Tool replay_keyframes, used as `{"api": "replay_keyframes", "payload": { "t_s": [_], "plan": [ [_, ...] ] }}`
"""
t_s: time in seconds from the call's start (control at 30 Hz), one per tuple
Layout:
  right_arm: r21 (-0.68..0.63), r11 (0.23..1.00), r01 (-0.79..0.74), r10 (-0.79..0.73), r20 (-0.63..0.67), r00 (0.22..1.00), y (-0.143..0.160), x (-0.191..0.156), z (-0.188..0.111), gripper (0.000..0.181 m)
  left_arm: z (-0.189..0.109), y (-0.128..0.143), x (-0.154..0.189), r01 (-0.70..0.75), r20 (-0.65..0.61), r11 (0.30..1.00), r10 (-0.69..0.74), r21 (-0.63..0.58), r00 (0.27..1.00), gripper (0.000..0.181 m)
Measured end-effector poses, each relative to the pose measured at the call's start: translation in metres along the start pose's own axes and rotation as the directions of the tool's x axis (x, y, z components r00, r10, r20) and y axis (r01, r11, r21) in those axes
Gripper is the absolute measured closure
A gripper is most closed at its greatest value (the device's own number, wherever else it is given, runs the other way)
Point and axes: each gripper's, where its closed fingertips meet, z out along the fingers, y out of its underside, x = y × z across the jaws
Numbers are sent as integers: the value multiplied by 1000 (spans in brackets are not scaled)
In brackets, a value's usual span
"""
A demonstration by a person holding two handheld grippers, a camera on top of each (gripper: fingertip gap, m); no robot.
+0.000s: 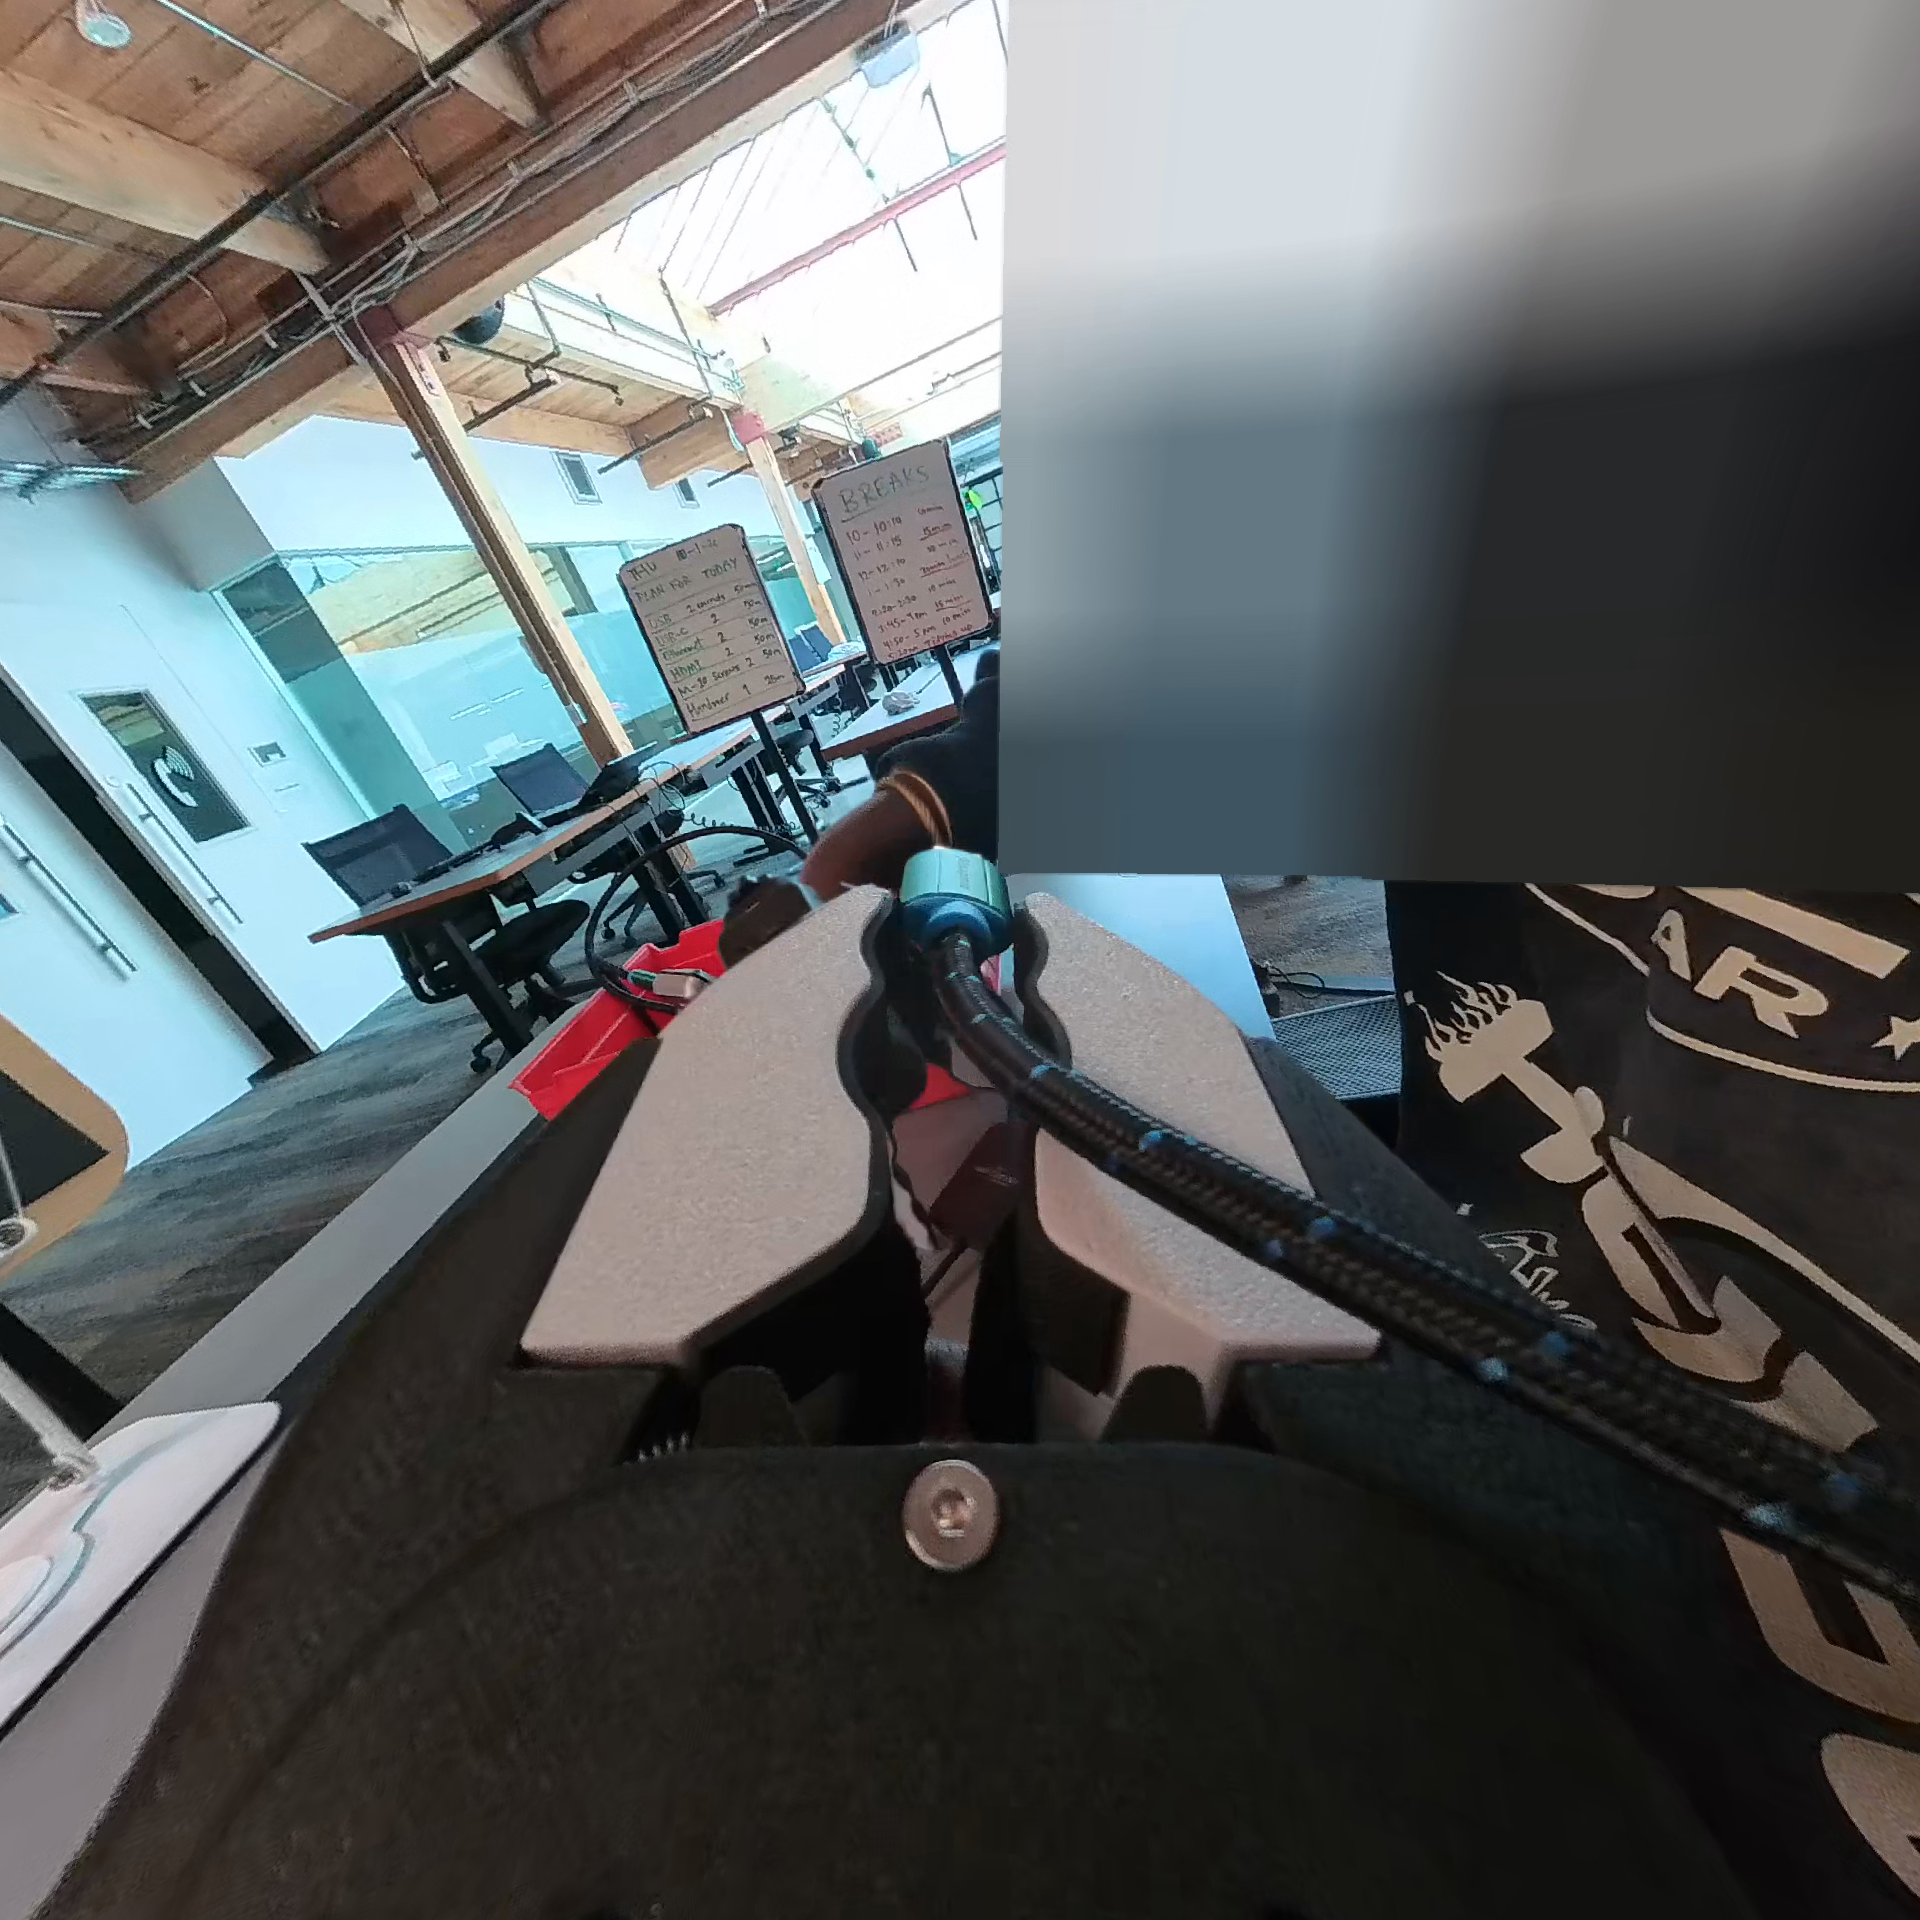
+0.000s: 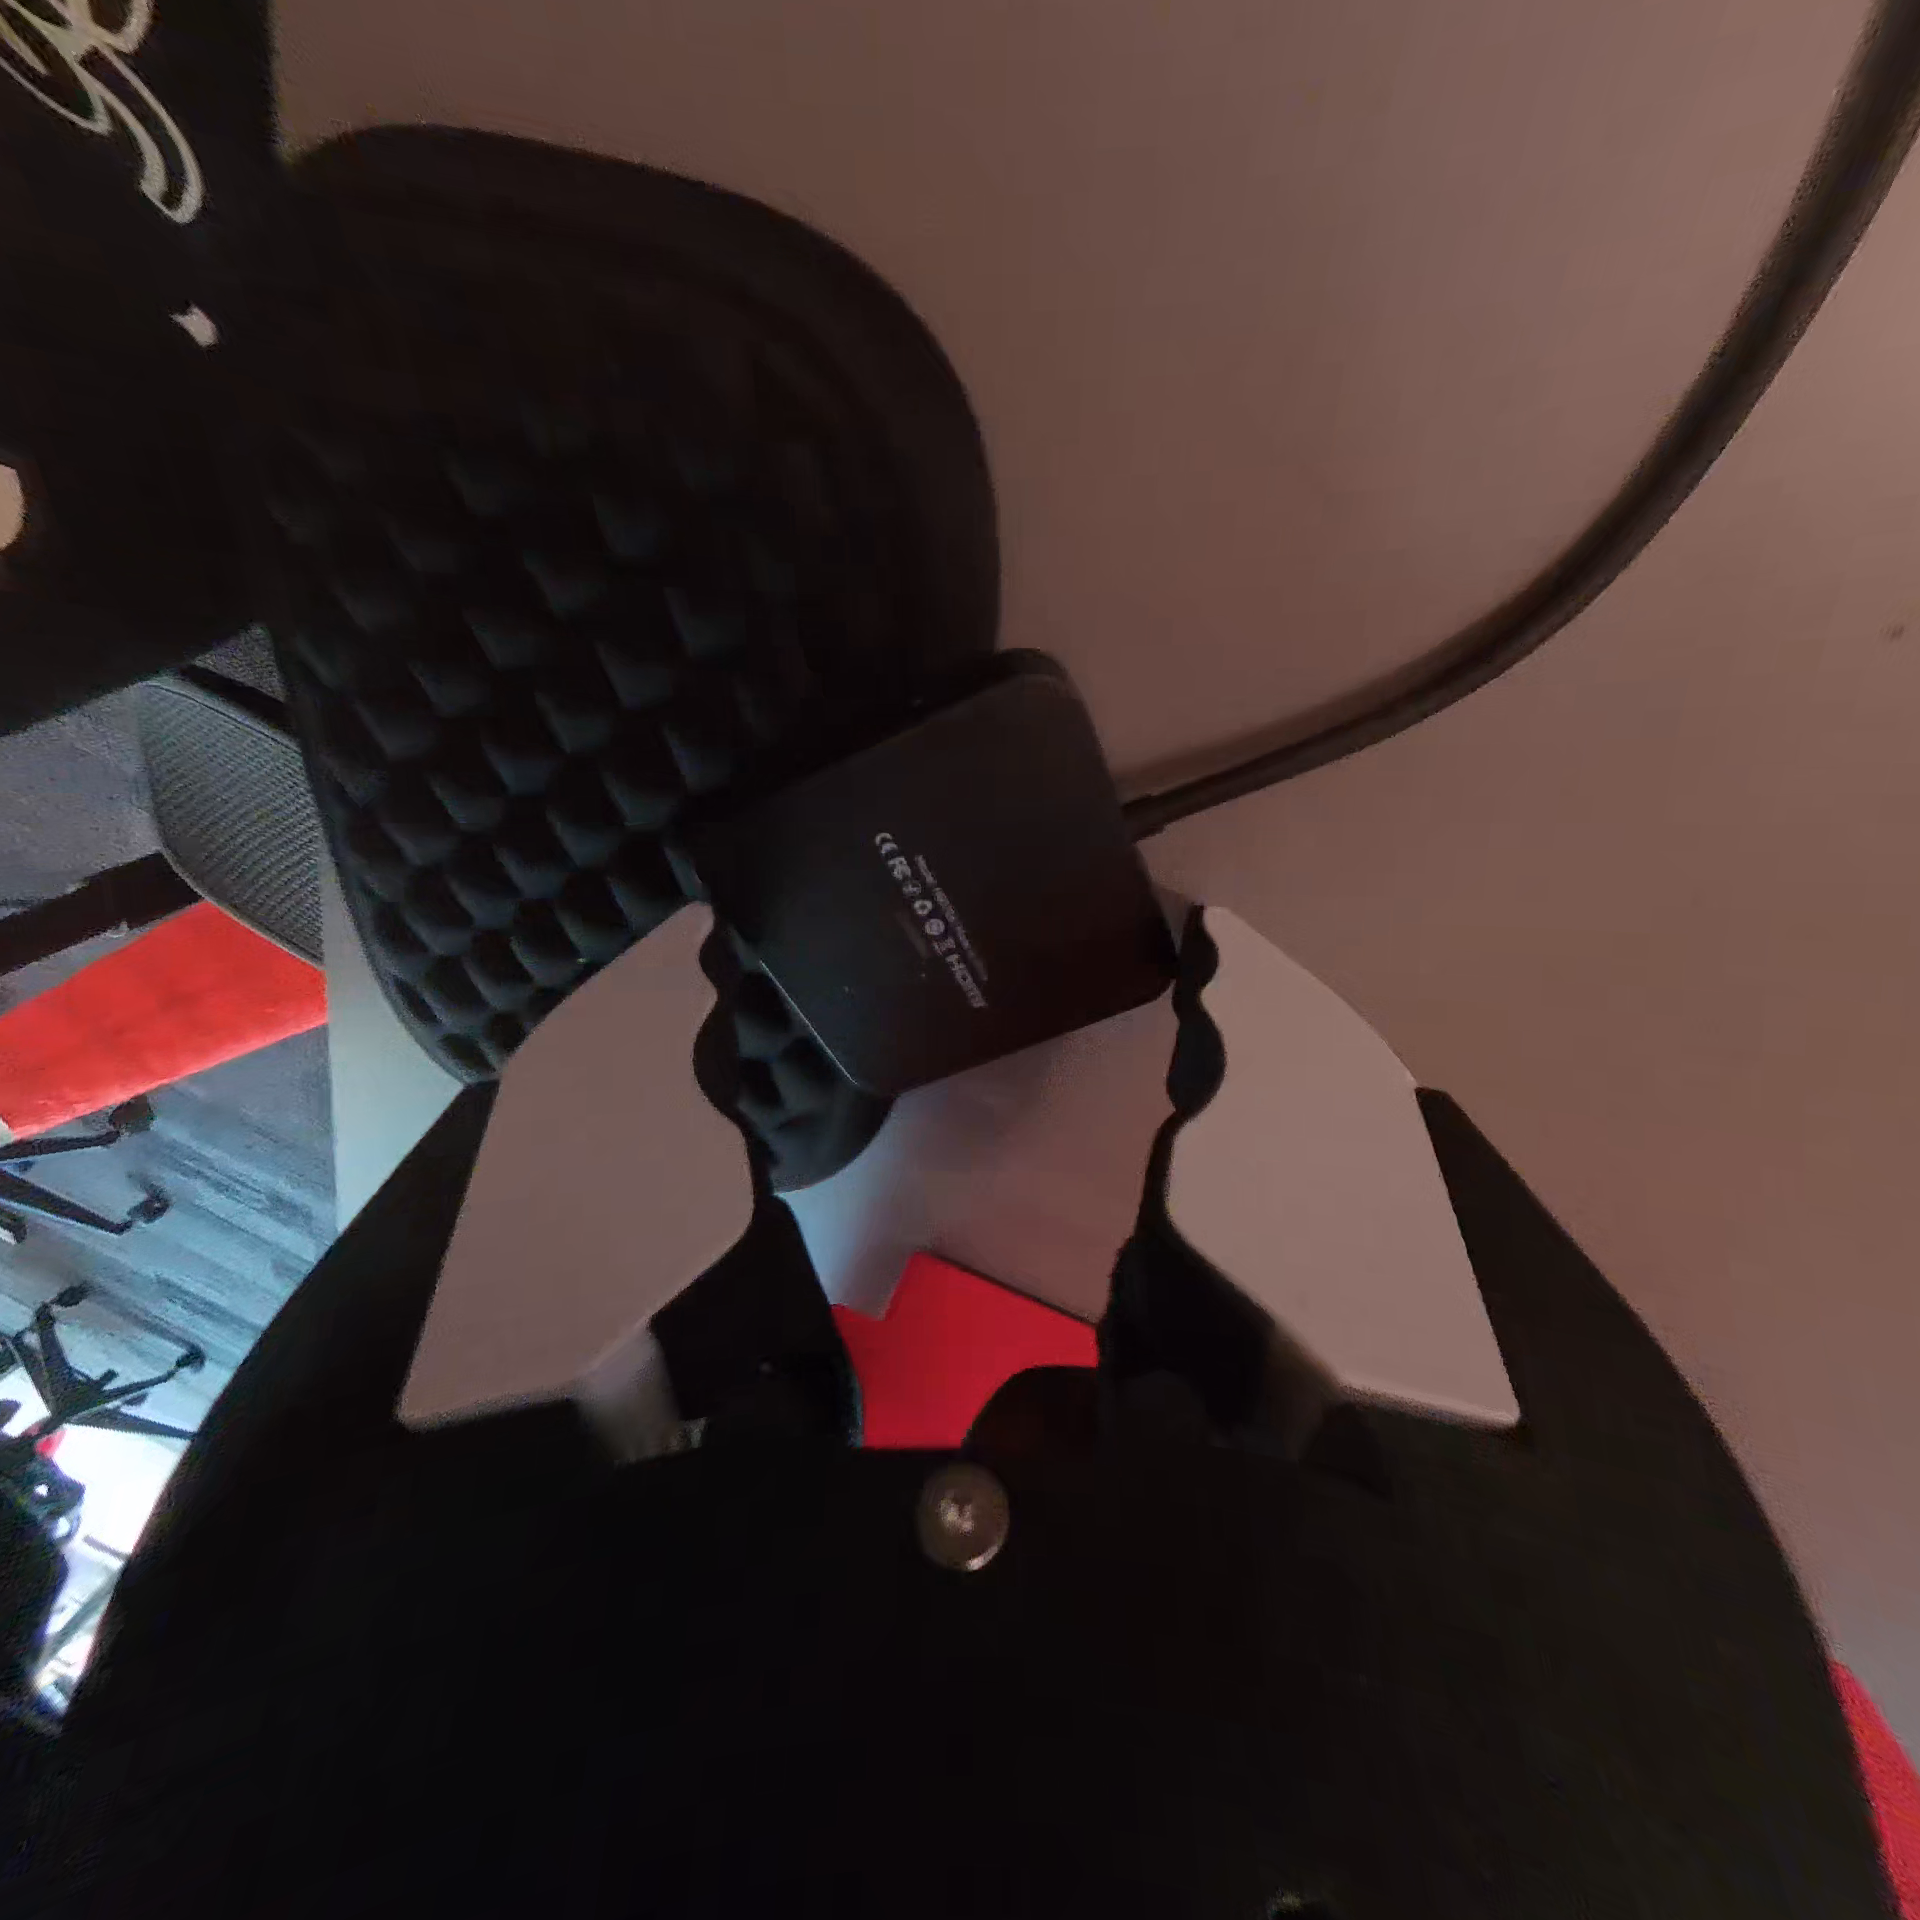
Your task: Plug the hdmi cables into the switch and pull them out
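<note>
In the left wrist view, my left gripper (image 1: pixel 954 922) is shut on the teal and blue plug (image 1: pixel 951 883) of an HDMI cable. The plug's tip points away from the camera. Its braided black and blue cable (image 1: pixel 1299 1216) trails over the right finger towards the lower right. In the right wrist view, my right gripper (image 2: pixel 951 935) is shut on the black HDMI switch (image 2: pixel 966 790), a small flat box held over the white table (image 2: pixel 1403 312). A smooth black cable (image 2: pixel 1621 540) leaves the switch's far side and curves up to the right. The switch's ports are hidden.
A black dimpled pad (image 2: pixel 540 623) lies on the table just left of the switch. A red bin (image 1: pixel 613 1039) sits ahead of the left gripper and shows below the right one (image 2: pixel 966 1340). A person in a black printed shirt (image 1: pixel 1662 1143) stands close on the right, one hand (image 1: pixel 883 831) behind the plug.
</note>
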Motion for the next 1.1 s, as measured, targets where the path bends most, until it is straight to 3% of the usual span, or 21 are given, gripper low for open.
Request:
{"api": "replay_keyframes", "payload": {
  "t_s": [0.07,0.13,0.2,0.37,0.47,0.6,0.73,0.9,1.1],
  "plan": [
    [14,994,-105,105,-4,994,-3,-9,-2,101,-1,-1,-2,-2,12,1000,2,5,1000,162],
    [33,964,-265,264,21,964,-11,-25,-3,99,-1,0,-3,-4,23,1000,4,4,1000,162],
    [96,924,-369,374,-38,927,-20,-34,-3,100,0,3,-3,-4,30,1000,4,-7,1000,162],
    [317,745,-586,652,-163,741,-44,-53,4,100,7,27,13,86,10,994,-86,-60,996,162],
    [394,741,-543,659,-275,700,-45,-55,3,98,11,42,27,165,-20,983,-167,-74,986,162],
    [451,805,-386,537,-275,798,-48,-65,-12,90,11,51,31,203,-26,977,-205,-58,979,161],
    [424,868,-259,395,-273,877,-47,-66,-11,96,9,55,30,224,-17,974,-224,-35,974,161],
    [309,903,-300,374,-220,901,-44,-58,13,98,3,63,32,247,8,969,-247,-24,969,161],
    [315,892,-324,407,-247,879,-45,-54,18,106,5,77,40,253,12,966,-252,-60,968,162]
  ]
}}
